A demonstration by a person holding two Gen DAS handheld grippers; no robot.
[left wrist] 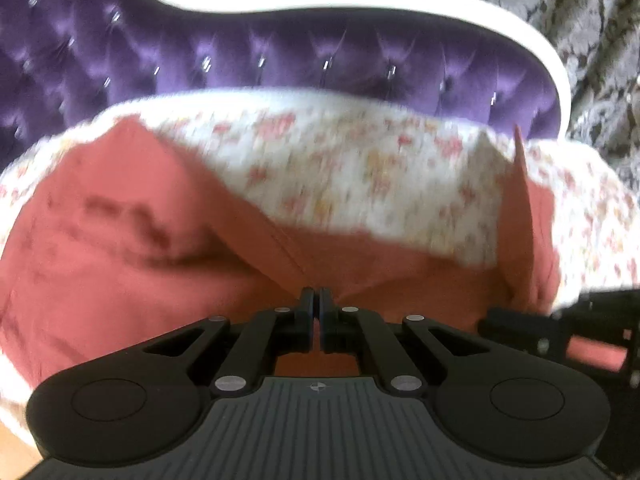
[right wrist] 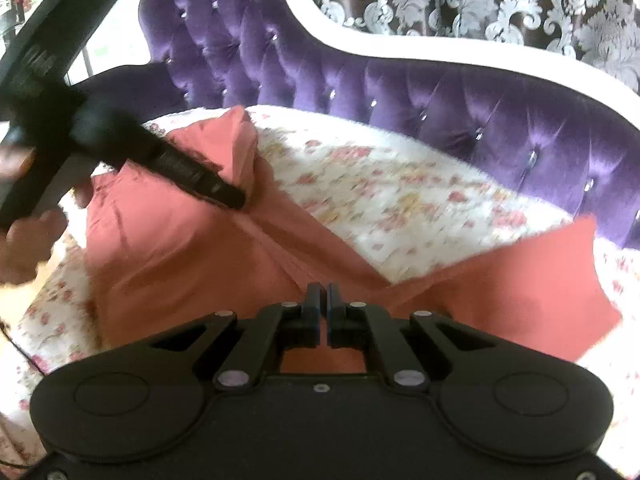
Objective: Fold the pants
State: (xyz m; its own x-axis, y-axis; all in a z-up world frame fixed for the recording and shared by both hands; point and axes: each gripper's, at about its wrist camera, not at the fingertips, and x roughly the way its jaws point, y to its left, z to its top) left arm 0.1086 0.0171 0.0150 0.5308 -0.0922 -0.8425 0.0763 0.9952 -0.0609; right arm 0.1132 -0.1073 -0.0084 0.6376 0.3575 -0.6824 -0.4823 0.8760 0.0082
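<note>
- Salmon-pink pants (right wrist: 192,264) lie spread on a floral bedspread (right wrist: 384,200), in front of a purple tufted headboard (right wrist: 460,100).
- Left gripper (left wrist: 319,304): jaws together, clamped on the pants' fabric.
- Right gripper (right wrist: 323,300): jaws likewise pinched on the pants, near the bedspread's front edge.

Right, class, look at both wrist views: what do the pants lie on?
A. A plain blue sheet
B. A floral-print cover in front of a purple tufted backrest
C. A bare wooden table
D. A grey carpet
B: the salmon-red pants are spread over a white floral cover, with the purple tufted backrest right behind; the left wrist view shows the same cover.
</note>
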